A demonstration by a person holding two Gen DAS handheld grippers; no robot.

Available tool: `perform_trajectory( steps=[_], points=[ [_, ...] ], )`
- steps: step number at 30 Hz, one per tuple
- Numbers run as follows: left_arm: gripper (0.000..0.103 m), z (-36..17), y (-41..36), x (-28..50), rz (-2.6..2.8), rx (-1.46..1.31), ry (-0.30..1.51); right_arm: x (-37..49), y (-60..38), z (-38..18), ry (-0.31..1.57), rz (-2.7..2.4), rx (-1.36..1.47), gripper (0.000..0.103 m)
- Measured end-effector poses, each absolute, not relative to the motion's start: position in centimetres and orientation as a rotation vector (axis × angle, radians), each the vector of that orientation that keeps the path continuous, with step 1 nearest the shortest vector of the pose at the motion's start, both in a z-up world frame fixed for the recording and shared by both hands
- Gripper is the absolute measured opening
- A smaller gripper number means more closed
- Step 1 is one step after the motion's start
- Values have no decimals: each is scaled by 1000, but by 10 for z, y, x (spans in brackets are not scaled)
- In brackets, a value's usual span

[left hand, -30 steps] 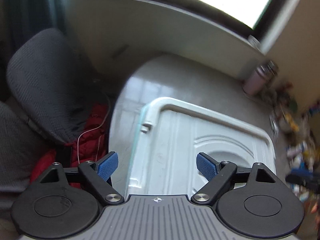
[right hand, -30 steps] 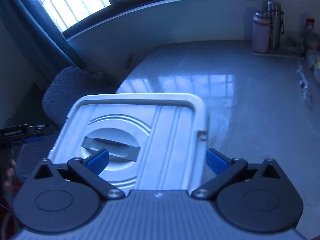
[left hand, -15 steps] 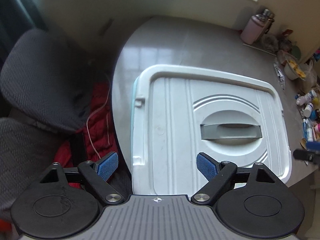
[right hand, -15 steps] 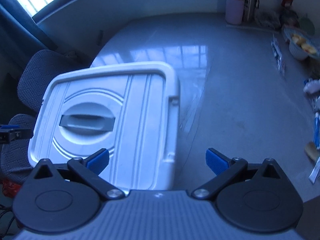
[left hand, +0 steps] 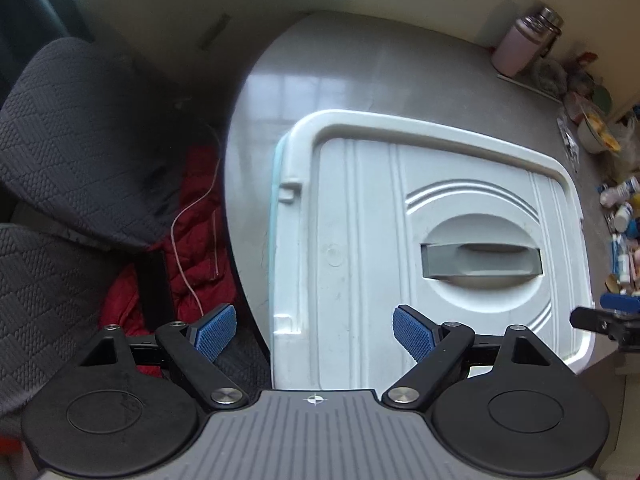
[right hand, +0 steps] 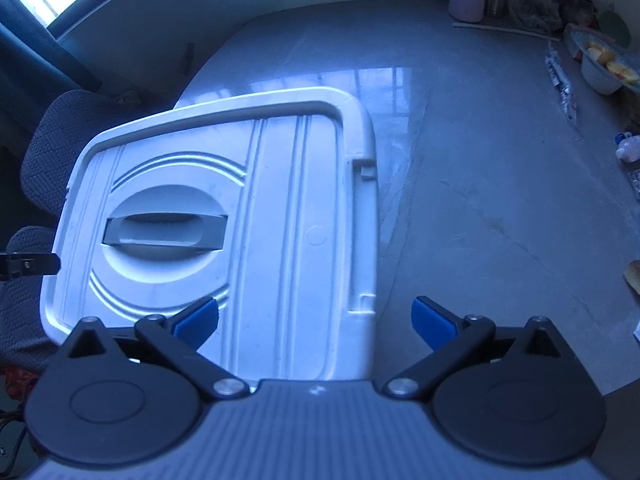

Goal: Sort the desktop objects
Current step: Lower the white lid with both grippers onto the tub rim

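Both grippers, left [left hand: 314, 330] and right [right hand: 314, 320], hung wide apart and empty over the lidded white storage box [left hand: 432, 240] on the grey table [right hand: 480, 200], lid shut, small bottles [left hand: 622, 216] lying unsorted right of the box, sorting apparently not begun

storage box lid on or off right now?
On. The white lid sits flat over the storage box, handle folded down in its recess; whether it is latched, cannot tell.
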State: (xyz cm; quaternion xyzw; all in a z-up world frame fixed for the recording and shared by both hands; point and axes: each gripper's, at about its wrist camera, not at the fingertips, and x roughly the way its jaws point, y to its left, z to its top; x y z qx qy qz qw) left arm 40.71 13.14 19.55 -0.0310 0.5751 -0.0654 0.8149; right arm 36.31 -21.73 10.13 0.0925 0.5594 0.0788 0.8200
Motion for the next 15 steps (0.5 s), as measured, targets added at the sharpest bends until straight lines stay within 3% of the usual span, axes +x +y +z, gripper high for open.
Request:
perform_trajectory(
  steps=[10, 15],
  points=[
    [87, 191, 136, 414, -120, -96, 1236, 373, -225, 108, 1169, 187, 234, 100],
    [87, 186, 135, 419, -118, -88, 1236, 376, -226, 99, 1195, 219, 265, 79]
  ],
)
